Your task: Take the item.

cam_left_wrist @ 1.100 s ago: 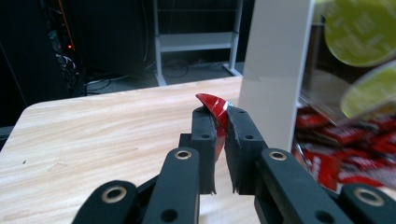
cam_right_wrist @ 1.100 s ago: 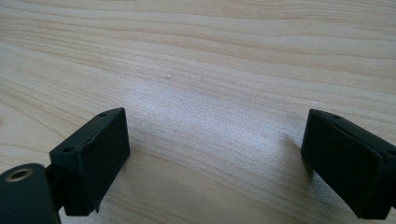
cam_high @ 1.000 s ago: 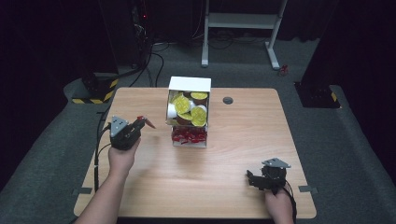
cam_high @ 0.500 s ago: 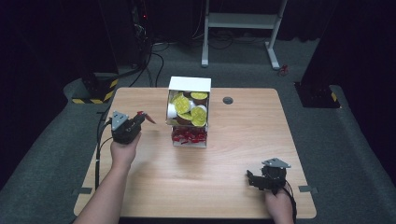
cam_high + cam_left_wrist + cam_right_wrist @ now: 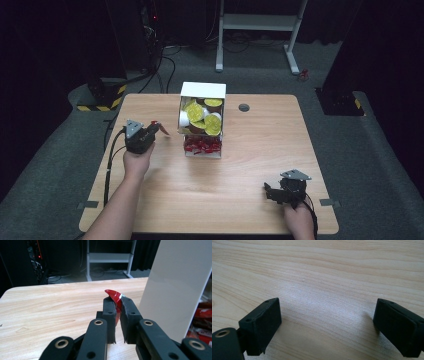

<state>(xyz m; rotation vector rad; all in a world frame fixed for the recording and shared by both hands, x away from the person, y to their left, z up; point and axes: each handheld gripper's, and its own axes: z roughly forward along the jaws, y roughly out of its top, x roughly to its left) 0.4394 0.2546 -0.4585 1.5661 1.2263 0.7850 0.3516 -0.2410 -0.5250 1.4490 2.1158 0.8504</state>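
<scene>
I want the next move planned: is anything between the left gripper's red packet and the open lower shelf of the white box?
The left gripper is shut on the small red foil packet. The white box's solid side wall faces it; the red-packet shelf opens toward the front.

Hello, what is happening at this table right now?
A person works with two hand-held grippers. The left gripper is shut on a small red packet, held beside the white box that has yellow-lidded cups above and more red packets below. The right gripper is open over the bare wooden table, holding nothing.
</scene>
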